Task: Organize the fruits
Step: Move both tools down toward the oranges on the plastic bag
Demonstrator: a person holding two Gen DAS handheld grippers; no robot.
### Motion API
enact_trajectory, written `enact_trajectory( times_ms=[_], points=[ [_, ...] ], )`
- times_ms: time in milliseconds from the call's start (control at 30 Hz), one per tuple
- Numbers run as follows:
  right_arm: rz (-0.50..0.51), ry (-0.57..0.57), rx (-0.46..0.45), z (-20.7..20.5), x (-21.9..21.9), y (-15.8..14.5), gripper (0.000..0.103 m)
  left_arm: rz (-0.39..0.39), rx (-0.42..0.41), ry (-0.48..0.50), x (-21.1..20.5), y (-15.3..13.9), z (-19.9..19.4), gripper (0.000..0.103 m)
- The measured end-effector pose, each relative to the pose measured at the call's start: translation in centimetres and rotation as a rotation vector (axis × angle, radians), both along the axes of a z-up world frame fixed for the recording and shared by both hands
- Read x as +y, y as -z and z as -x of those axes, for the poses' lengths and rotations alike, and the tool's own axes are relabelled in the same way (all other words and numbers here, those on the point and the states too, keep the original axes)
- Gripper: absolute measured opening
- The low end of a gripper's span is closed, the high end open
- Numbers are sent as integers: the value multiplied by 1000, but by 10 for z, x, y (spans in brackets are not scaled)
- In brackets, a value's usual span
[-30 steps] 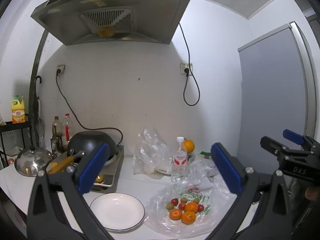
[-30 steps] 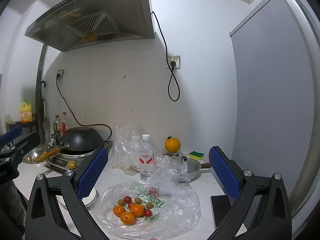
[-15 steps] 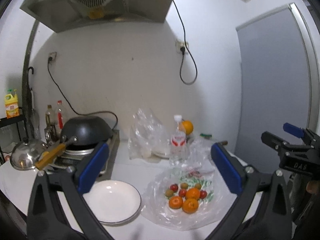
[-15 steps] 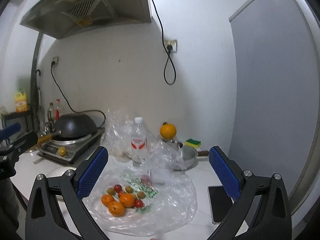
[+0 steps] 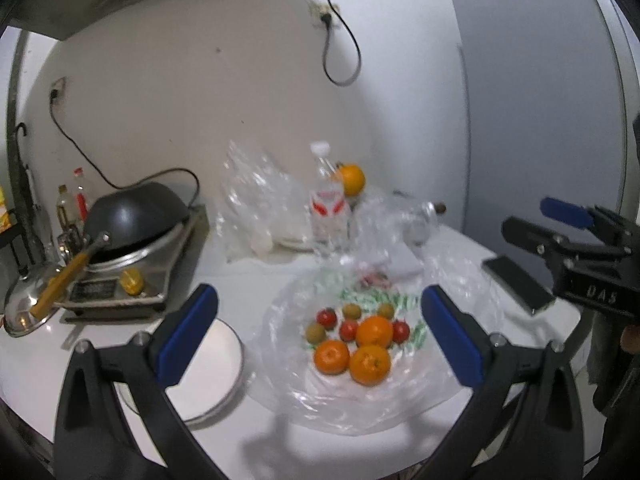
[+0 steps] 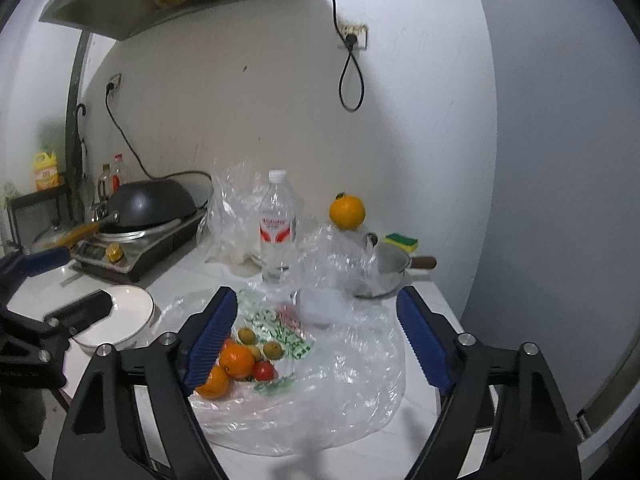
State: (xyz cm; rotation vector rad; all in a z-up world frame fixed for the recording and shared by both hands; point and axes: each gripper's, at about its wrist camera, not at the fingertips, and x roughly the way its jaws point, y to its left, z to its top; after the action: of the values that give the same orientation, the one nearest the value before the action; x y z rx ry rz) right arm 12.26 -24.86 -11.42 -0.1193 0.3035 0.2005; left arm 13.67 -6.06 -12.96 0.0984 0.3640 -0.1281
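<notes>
Three oranges (image 5: 374, 332), small red tomatoes (image 5: 348, 329) and brownish-green fruits (image 5: 352, 311) lie in a heap on a flattened clear plastic bag (image 5: 360, 400) on the white counter. A white plate (image 5: 208, 364) sits to the left of the bag. My left gripper (image 5: 320, 340) hangs open above the near counter, with the heap seen between its blue pads. My right gripper (image 6: 318, 338) hovers over the bag; its jaws are closing and nothing is pressed between them. In the right wrist view its left pad hides part of the oranges (image 6: 237, 360).
A water bottle (image 6: 277, 226), a crumpled bag (image 6: 232, 216), a small pot (image 6: 384, 276) with a large orange (image 6: 347, 211) behind it, and a sponge (image 6: 402, 242) stand at the back. A wok (image 5: 136, 212) on a cooker sits at left. A phone (image 5: 518, 284) lies at right.
Both grippers have come down and closer to the counter, so the fruit heap looks larger. The right gripper's pads stand nearer together than before.
</notes>
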Motion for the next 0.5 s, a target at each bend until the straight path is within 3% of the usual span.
enact_trajectory(
  times_ms=[200,300,400,500],
  points=[
    [-17,-10,57,-16,-7,20,76,-31,96,38,-21,32,-25,102],
    [-27,-25,85,-25,-10,30,76,-48,141,59,-30,46,-34,92],
    [-27,-49,112,-34,-11,41,76,-66,171,53,-33,58,-43,90],
    [-31,-77,145,-41,-6,52,75,-54,203,46,-27,68,-51,74]
  ],
)
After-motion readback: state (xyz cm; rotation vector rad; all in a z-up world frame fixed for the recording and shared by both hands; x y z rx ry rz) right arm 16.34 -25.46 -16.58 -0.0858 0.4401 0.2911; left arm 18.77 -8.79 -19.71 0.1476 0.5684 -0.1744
